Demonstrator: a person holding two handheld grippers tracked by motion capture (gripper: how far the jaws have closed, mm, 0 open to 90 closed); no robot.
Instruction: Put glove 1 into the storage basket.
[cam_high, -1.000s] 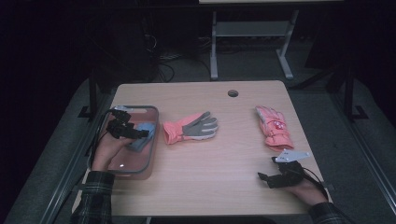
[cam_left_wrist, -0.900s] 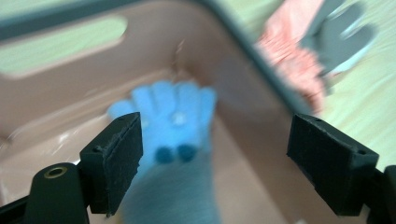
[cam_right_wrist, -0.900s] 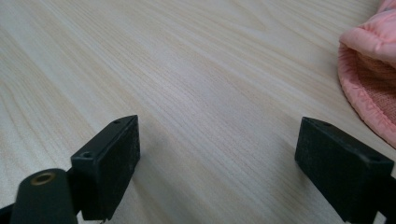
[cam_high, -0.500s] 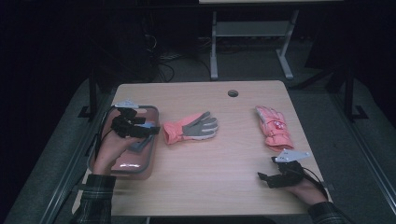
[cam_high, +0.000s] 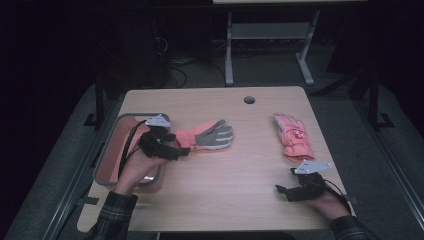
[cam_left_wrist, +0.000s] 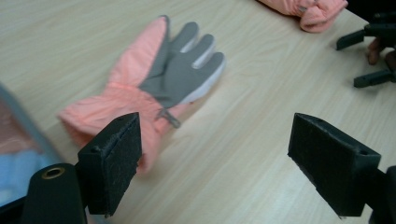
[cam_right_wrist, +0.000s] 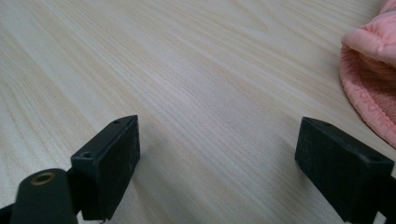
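1. Left gripper (cam_high: 177, 148): centre-left of the high view, over the right rim of the tray and pointing toward the nearer glove. In the left gripper view (cam_left_wrist: 217, 163) its two black jaws stand wide apart with bare tabletop between them; nothing held.

2. Grey-palmed glove (cam_high: 205, 137): salmon-pink with a grey palm, lying flat and palm-up in the middle of the high view, cuff toward the left gripper, fingers toward frame right. In the left gripper view (cam_left_wrist: 159, 88) it fills the upper left, its cuff just beyond the left jaw, not touched.

3. Right gripper (cam_high: 284, 190): lower right of the high view, low over the table, pointing left. In the right gripper view (cam_right_wrist: 217, 163) its jaws are spread wide over bare wood; empty.

4. Second glove (cam_high: 292, 136): pink, back-up, centre-right of the high view, above the right gripper and apart from it. Its cuff opening (cam_right_wrist: 371, 88) sits at the right edge of the right gripper view.

5. Tray (cam_high: 111, 139): grey-rimmed, pink-floored, at the table's left edge.

6. Table (cam_high: 235, 195): light wood.
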